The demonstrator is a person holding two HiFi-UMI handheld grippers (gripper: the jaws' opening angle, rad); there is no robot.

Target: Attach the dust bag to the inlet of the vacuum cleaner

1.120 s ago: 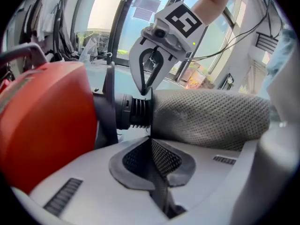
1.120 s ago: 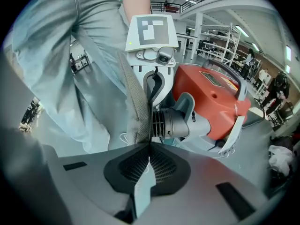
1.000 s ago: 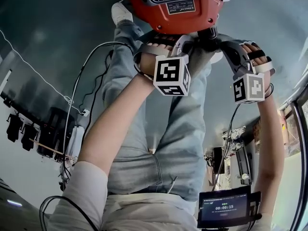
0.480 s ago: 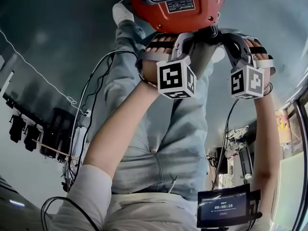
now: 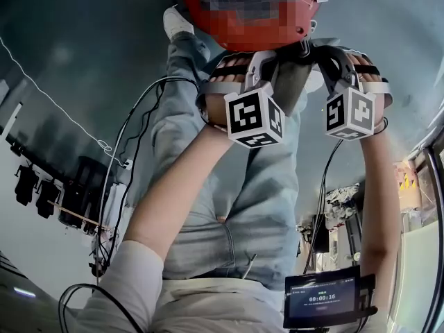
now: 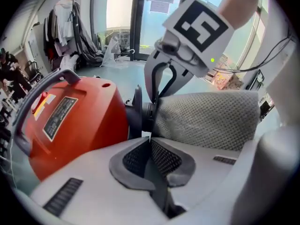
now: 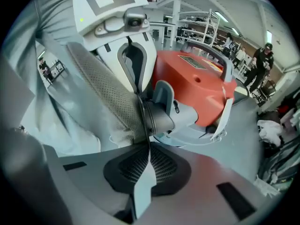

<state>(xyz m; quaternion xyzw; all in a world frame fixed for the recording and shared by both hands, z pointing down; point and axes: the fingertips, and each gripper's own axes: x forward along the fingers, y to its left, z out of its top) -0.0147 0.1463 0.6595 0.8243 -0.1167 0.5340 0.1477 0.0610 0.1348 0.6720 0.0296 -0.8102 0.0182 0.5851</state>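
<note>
Dust bag (image 7: 105,95): grey mesh, its dark collar (image 7: 157,118) up against the grey inlet (image 7: 185,116) at the back of the red vacuum cleaner (image 7: 197,78). Whether it is fully seated I cannot tell. Left gripper (image 6: 147,137) and right gripper (image 7: 148,146) are each clenched on the collar's thin rim, on opposite sides. Judgement: press both sides evenly and keep the collar square to the inlet, without twisting. The bag's mouth faces the vacuum, and its long axis runs from the inlet back toward the person's legs.
</note>
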